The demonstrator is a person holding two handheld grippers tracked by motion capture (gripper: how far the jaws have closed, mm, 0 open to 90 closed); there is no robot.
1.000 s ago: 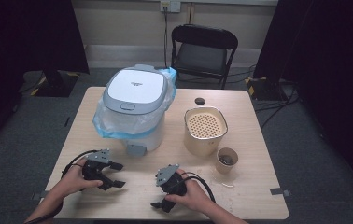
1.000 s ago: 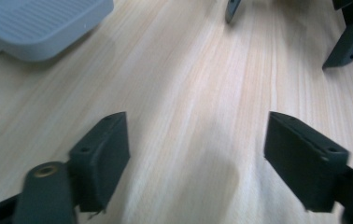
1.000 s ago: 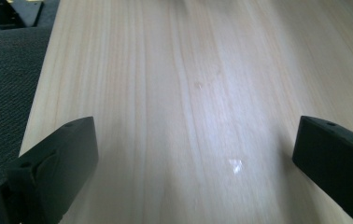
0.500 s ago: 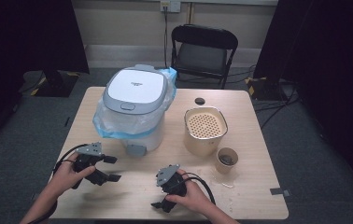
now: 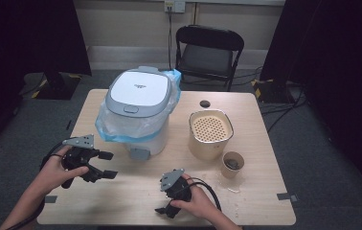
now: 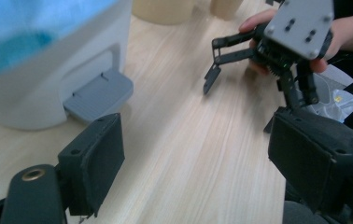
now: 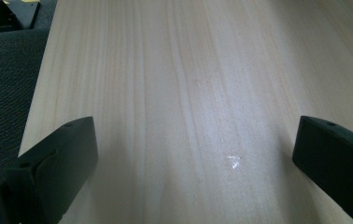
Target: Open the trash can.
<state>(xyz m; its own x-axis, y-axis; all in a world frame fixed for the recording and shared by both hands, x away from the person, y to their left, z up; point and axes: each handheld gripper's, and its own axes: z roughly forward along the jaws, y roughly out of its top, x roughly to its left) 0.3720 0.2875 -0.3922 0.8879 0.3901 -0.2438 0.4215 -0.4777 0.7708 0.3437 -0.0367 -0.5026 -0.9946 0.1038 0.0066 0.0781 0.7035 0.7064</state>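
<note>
Start of the job: both tools gape empty, the left tool [image 5: 103, 165] near the bin [image 5: 138, 115], the right tool [image 5: 165, 206] on the worktop [image 5: 246, 191]. Next, the left probably reaches for the bin's pedal [image 6: 99, 93].

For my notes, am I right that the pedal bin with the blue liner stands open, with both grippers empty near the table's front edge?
Not quite: the high view shows the bin with its grey lid shut, not open. The rest holds: the blue liner hangs under the lid, and the left gripper and right gripper are empty near the front edge.
</note>
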